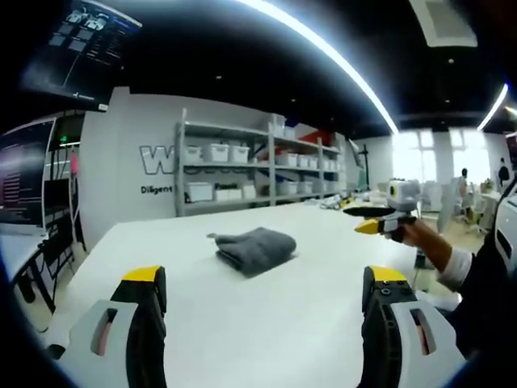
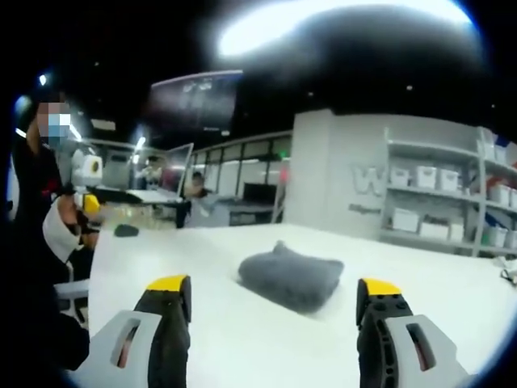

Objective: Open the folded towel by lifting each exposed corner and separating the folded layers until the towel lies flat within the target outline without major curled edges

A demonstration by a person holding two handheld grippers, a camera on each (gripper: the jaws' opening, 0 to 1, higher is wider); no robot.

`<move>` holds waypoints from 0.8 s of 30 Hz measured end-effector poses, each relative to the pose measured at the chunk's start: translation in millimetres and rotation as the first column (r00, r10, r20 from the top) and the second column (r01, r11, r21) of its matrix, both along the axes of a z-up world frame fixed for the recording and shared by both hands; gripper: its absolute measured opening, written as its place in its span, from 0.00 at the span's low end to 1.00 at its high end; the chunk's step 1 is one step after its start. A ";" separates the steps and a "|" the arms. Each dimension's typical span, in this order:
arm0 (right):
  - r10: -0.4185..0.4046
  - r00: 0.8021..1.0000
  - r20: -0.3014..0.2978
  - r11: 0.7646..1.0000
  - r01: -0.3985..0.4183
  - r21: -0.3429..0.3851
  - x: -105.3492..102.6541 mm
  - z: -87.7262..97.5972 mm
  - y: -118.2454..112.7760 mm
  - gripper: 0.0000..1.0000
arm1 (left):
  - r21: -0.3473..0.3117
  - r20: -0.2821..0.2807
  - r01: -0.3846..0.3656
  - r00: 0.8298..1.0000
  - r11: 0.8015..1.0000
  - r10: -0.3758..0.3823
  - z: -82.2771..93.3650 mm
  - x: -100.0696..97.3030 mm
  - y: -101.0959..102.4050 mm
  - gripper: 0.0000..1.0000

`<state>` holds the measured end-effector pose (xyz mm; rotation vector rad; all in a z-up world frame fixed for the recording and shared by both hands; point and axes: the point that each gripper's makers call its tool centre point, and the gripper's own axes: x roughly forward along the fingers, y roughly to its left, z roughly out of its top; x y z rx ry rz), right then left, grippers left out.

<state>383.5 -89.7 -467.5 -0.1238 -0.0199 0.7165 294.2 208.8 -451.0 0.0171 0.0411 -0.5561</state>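
**Hovering over a folded towel, both grippers apart from it**

Lying folded on the broad white tabletop [image 1: 266,323] is a dark grey, thick terry towel [image 1: 254,248], a compact bundle with its rounded fold edges showing and one small corner sticking out toward the shelving. In the left gripper view it sits ahead of and between the jaws, well apart from them. The left gripper [image 1: 266,287], grey and black with yellow tips, has its jaws spread wide and holds nothing.

In the right gripper view the same towel [image 2: 291,279] rests between and beyond the jaws of the right gripper [image 2: 275,295], which are likewise spread wide with nothing between them.

The right gripper [image 1: 386,220] also comes into the left gripper view from the right, raised above the table's far edge in a hand [image 1: 426,239] with a white cuff and dark sleeve. The left gripper [image 2: 87,202] appears at the left of the right gripper view, held up beside a person in dark clothes.

Behind the table stands grey metal shelving [image 1: 258,166] stacked with white storage bins against a white wall with lettering. A small dark object [image 2: 126,230] lies on the table's far corner, well apart from the towel. Nothing lies between either gripper and the towel.
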 end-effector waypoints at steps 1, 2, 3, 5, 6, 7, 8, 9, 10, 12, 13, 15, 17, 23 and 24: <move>0.002 1.000 0.001 1.000 -0.002 -0.002 2.4 1.1 0.5 0.83 | -0.002 0.001 -0.003 1.000 1.000 0.003 0.1 0.4 0.7 0.99; 0.002 1.000 0.000 1.000 -0.002 -0.004 2.1 1.4 1.1 0.83 | -0.001 0.001 -0.003 1.000 1.000 0.003 0.0 0.5 0.7 0.99; 0.005 1.000 -0.004 1.000 -0.005 -0.009 2.7 1.2 1.9 0.83 | 0.002 0.001 0.001 1.000 1.000 -0.001 -0.8 0.6 0.4 0.99; 0.016 1.000 -0.017 1.000 -0.016 -0.012 4.6 2.5 2.4 0.83 | 0.013 -0.008 0.002 1.000 1.000 -0.001 -4.3 1.7 2.1 0.99; 0.022 1.000 -0.016 1.000 -0.022 -0.006 4.0 4.6 3.9 0.83 | 0.016 -0.010 -0.006 1.000 1.000 0.007 -5.5 2.8 4.8 0.99; 0.027 1.000 -0.014 1.000 -0.027 0.000 3.6 6.3 5.0 0.83 | 0.017 -0.011 -0.012 1.000 1.000 0.012 -6.0 3.4 6.5 0.99; 0.036 0.999 -0.014 0.999 -0.035 0.009 4.2 9.0 6.9 0.83 | 0.017 -0.012 -0.020 1.000 1.000 0.020 -6.3 4.0 9.1 0.99; 0.044 0.999 -0.017 0.999 -0.043 0.010 4.9 9.8 9.0 0.83 | 0.016 -0.012 -0.023 1.000 1.000 0.023 -6.0 3.8 10.6 0.99; 0.047 0.999 -0.022 0.999 -0.047 0.005 4.4 8.0 10.7 0.83 | 0.016 -0.011 -0.023 1.000 1.000 0.023 -5.8 3.6 10.9 0.99; 0.048 0.998 -0.029 0.999 -0.048 -0.005 5.9 6.3 11.7 0.83 | 0.016 -0.012 -0.021 1.000 1.000 0.021 -5.3 2.9 11.4 0.99; 0.045 0.998 -0.037 0.999 -0.046 -0.017 8.4 4.1 12.1 0.82 | 0.017 -0.011 -0.022 1.000 1.000 0.022 -4.8 2.5 11.7 0.99; 0.046 0.998 -0.044 0.999 -0.047 -0.022 10.6 2.9 12.6 0.82 | 0.015 -0.010 -0.022 1.000 1.000 0.022 -4.4 2.5 11.9 0.99; 0.051 0.997 -0.051 0.998 -0.052 -0.021 14.6 1.8 13.4 0.81 | 0.013 -0.011 -0.019 1.000 1.000 0.019 -4.8 2.7 11.4 0.99; 0.007 0.999 -0.039 0.998 -0.009 -0.054 35.1 -2.2 7.9 0.82 | -0.005 -0.028 -0.019 0.999 1.000 0.019 -10.4 8.4 14.4 0.99; 0.004 0.999 -0.038 0.998 -0.006 -0.058 37.0 -2.5 7.7 0.82 | -0.002 -0.031 -0.024 0.999 1.000 0.023 -11.1 8.8 16.0 0.99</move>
